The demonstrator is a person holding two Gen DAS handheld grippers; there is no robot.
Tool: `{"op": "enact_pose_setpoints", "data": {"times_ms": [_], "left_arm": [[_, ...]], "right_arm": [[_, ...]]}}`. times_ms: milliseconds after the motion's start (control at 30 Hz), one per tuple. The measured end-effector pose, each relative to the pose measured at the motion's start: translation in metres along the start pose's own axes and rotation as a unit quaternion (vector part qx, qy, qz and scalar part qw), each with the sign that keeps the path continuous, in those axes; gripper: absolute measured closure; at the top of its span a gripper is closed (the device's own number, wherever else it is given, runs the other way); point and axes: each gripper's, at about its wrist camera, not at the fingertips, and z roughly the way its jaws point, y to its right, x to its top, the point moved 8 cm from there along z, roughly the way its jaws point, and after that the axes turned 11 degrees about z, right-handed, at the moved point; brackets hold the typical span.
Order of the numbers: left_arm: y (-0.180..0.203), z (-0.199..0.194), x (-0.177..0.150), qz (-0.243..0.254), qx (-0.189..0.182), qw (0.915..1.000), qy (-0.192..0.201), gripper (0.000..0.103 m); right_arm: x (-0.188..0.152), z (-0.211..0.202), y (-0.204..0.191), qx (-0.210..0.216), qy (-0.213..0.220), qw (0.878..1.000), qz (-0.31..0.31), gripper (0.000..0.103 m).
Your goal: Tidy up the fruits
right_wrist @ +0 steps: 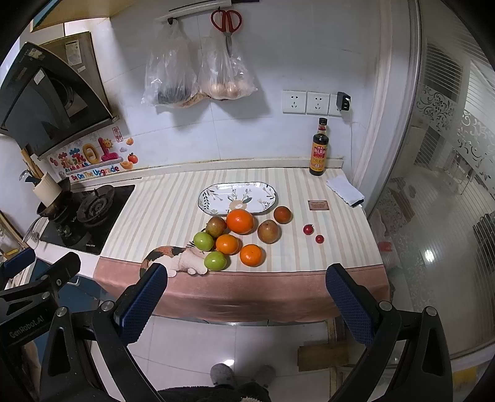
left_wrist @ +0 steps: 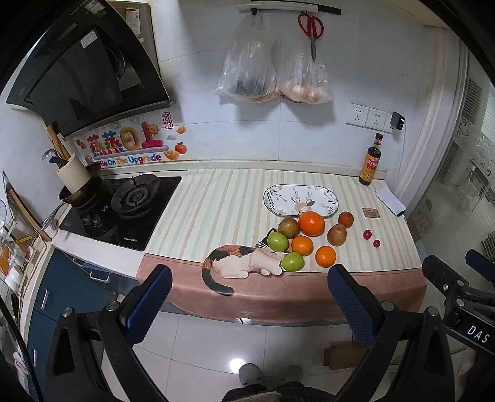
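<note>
Hovering short of the fruits (right_wrist: 238,235), each hand-held gripper (left_wrist: 249,297) (right_wrist: 246,293) gapes wide (grasping nothing).

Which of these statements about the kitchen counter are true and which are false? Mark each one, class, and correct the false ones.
1. The oval plate has no fruit on it. True.
2. The left hand-held gripper is clamped on an orange. False: it is open and holds nothing, short of the counter.
3. Two green apples lie on the near-left side of the fruit group. True.
4. The dark bottle lies on its side. False: it stands upright near the wall.
5. The right hand-held gripper is open. True.
6. The red scissors lie on the cloth. False: they hang on the wall.
</note>
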Motion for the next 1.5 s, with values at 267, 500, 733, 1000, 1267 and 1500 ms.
{"op": "enact_pose_setpoints", "data": {"times_ms": [267,500,733,1000,1267,1500], "left_arm": [[0.000,-0.004,-0.001,0.000,-0.001,1.0000,0.000,0.000],[-0.007,0.000,0.002,0.002,-0.003,1.0000,0.003,0.000],[-0.037,0.065,0.008,0.022,0.019,0.9993,-0.022,0.000],[-0.042,0.163,0.002,0.040,0.008,0.9942,-0.100,0.000],[-0.020,0.263,0.020,0.023,-0.024,0.9827,-0.182,0.000],[0.010,0.343,0.038,0.031,-0.025,0.9684,-0.246,0.000]], "right_arm": [[0.001,0.000,0.000,0.000,0.000,1.000,0.001,0.000],[0.000,-0.002,0.002,0.000,-0.003,1.000,0.026,0.000],[-0.006,0.040,0.009,0.019,-0.039,0.994,0.097,0.000],[-0.015,0.135,0.017,0.010,-0.105,0.983,0.151,0.000],[0.007,0.246,0.028,0.024,-0.165,0.971,0.170,0.000],[0.044,0.376,0.035,0.041,-0.251,0.953,0.165,0.000]]}}
